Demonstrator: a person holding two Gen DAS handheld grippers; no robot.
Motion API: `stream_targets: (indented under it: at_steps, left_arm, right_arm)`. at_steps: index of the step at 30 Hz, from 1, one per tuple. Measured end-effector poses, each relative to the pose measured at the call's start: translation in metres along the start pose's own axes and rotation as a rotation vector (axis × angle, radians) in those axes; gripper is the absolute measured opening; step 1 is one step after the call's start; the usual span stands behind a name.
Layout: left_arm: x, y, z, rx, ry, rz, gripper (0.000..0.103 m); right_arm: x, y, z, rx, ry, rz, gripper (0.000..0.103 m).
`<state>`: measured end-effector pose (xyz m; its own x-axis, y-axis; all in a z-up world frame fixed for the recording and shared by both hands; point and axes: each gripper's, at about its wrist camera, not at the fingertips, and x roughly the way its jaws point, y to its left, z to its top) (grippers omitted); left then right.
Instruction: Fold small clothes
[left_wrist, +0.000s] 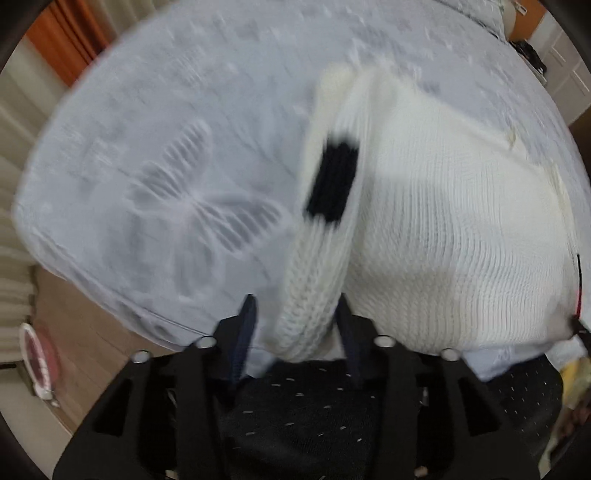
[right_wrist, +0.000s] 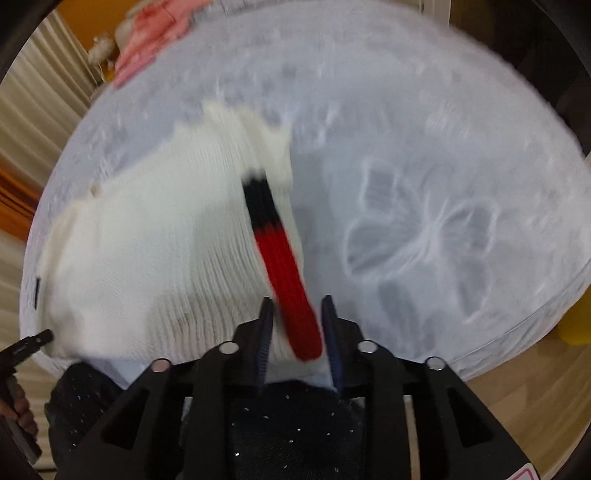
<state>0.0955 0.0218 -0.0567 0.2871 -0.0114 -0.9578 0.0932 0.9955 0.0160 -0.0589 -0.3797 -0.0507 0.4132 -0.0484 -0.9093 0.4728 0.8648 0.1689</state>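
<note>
A white knitted sweater (left_wrist: 443, 221) lies spread on a pale bed cover (left_wrist: 166, 147) with a butterfly pattern. One sleeve (left_wrist: 317, 258), white with a black band, is folded along the sweater's left side. Its cuff lies between the fingers of my left gripper (left_wrist: 297, 328), which is open, with a gap beside the left finger. In the right wrist view the sweater (right_wrist: 147, 240) fills the left half. Its other sleeve (right_wrist: 288, 280), black then red, runs down to my right gripper (right_wrist: 297, 321). That gripper is open, the red cuff loose between its fingers.
The bed cover (right_wrist: 443, 221) stretches away right of the sweater. A pink cloth (right_wrist: 147, 37) lies at the bed's far edge. The person's dark speckled clothing (left_wrist: 314, 406) is right below both grippers. Wooden floor (right_wrist: 517, 406) borders the bed, with a round pink-and-white object (left_wrist: 37, 358) on it.
</note>
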Motion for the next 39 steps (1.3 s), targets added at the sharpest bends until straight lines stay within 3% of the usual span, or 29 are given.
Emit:
stream_targets:
  at_steps: [3,6,11,14,16,17,18,20,24,26,29,32,33,34,35,36,39]
  left_arm:
    - [-0.03,0.0,0.017,-0.004,-0.114,0.02,0.063]
    - [-0.037,-0.014,0.042,-0.002,-0.153,-0.035,0.063]
    - [-0.002,-0.05,0.07,0.071,-0.115,0.003,0.063]
    - [0.036,-0.057,0.082,0.067,-0.012,0.006,0.063]
    - [0.061,-0.05,0.083,0.04,0.026,0.02,0.07]
    - [0.067,-0.046,0.084,0.023,0.03,0.006,0.081]
    - [0.072,-0.038,0.088,-0.003,0.033,-0.011,0.085]
    - [0.072,-0.03,0.093,-0.017,0.054,-0.049,0.085]
    - [0.049,-0.027,0.102,-0.019,-0.007,-0.078,0.081]
    - [0.043,-0.036,0.108,0.026,-0.051,-0.049,0.081]
    - [0.059,-0.06,0.117,0.144,-0.048,0.079,0.081]
    - [0.069,-0.064,0.118,0.157,-0.042,0.091,0.081]
    - [0.07,-0.064,0.115,0.154,-0.044,0.091,0.082]
    - [0.071,-0.063,0.114,0.151,-0.044,0.089,0.082]
    - [0.073,-0.062,0.114,0.145,-0.043,0.088,0.084]
    - [0.075,-0.058,0.117,0.13,-0.038,0.079,0.084]
    - [0.078,-0.053,0.12,0.085,-0.018,0.053,0.086]
  right_arm:
    - [-0.024,0.021,0.023,-0.087,-0.084,0.029,0.029]
    - [-0.017,0.047,0.049,-0.124,-0.074,0.086,0.029]
    - [0.026,0.094,0.077,-0.218,-0.016,0.074,0.029]
    - [0.062,0.102,0.087,-0.262,0.033,0.012,0.029]
    - [0.091,0.095,0.097,-0.267,0.08,-0.055,0.025]
    - [0.102,0.086,0.102,-0.26,0.102,-0.063,0.023]
    - [0.105,0.079,0.11,-0.236,0.103,-0.025,0.023]
    - [0.102,0.078,0.121,-0.212,0.121,-0.012,0.023]
    - [0.079,0.087,0.134,-0.217,0.032,0.013,0.042]
    - [0.088,0.092,0.139,-0.234,0.039,0.003,0.041]
    - [0.106,0.095,0.147,-0.252,0.015,-0.076,0.036]
    - [0.118,0.099,0.153,-0.266,0.02,-0.087,0.039]
    - [0.125,0.105,0.153,-0.302,0.036,-0.085,0.037]
    - [0.125,0.108,0.151,-0.327,0.043,-0.079,0.014]
    - [0.126,0.111,0.152,-0.35,0.063,-0.055,0.004]
    - [0.125,0.115,0.157,-0.351,0.074,-0.04,0.004]
    - [0.101,0.119,0.172,-0.31,0.001,0.015,0.004]
